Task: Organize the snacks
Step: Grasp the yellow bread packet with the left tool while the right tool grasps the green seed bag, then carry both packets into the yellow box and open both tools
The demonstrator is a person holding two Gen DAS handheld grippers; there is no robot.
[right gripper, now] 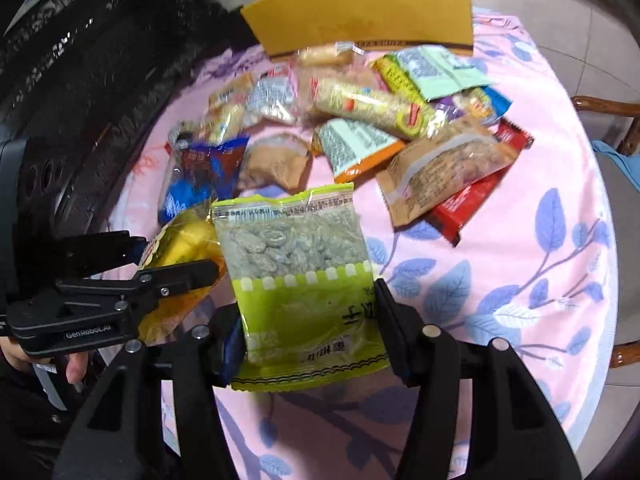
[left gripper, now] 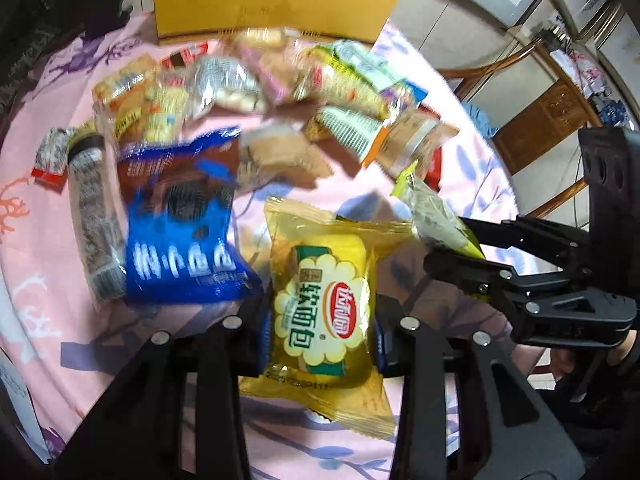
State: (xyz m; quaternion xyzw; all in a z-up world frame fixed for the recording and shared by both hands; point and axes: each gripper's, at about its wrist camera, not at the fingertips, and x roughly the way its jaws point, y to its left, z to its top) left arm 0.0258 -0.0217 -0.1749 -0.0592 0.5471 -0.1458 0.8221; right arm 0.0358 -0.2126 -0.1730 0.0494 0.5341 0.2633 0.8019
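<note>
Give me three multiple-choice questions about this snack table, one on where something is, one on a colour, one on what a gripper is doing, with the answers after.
1. Where does the yellow cardboard box stand?
A. At the table's far edge, behind the snack pile
B. Under the table
C. Between the right gripper's fingers

2. What colour is the packet in the left gripper?
A. Red
B. Yellow
C. White

3. What is the right gripper doing?
A. Hanging open and empty
B. Closed on a spoon
C. Gripping the green packet

Answers:
1 A, the box stands beyond the pile.
2 B, the yellow bread packet sits between its fingers.
3 C, the fingers press both sides of the packet.
</note>
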